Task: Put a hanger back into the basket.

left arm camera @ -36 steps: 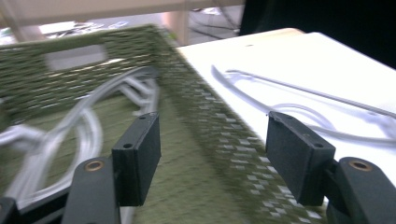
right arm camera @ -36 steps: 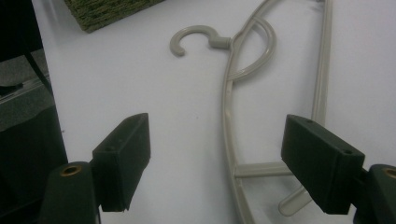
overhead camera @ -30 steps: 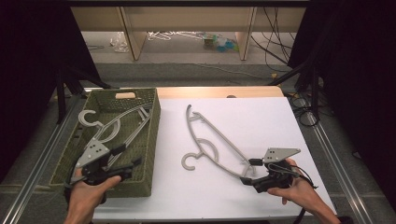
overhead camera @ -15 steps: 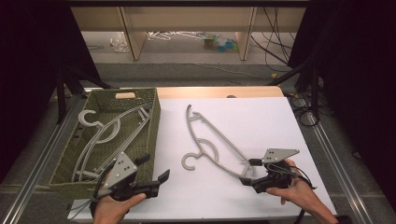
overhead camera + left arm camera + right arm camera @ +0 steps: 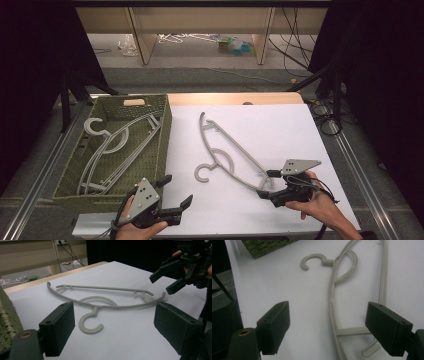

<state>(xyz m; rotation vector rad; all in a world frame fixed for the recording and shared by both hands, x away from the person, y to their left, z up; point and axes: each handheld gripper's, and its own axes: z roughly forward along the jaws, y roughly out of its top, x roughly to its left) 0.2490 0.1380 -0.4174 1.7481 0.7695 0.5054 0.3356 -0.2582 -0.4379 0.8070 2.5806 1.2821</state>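
The left hand-held gripper (image 5: 175, 192), inside the green woven basket (image 5: 162, 145) a second ago, now hovers over the white surface (image 5: 280, 130) just off the basket's near corner, jaws spread and empty, aimed at the grey hanger (image 5: 100, 306) lying loose beyond it. Probably the next one to be put away. The right hand-held gripper (image 5: 265, 184) holds its place at that hanger's near end, jaws spread astride it. Counted: one hanger out, two in the basket (image 5: 115, 150), two grippers.
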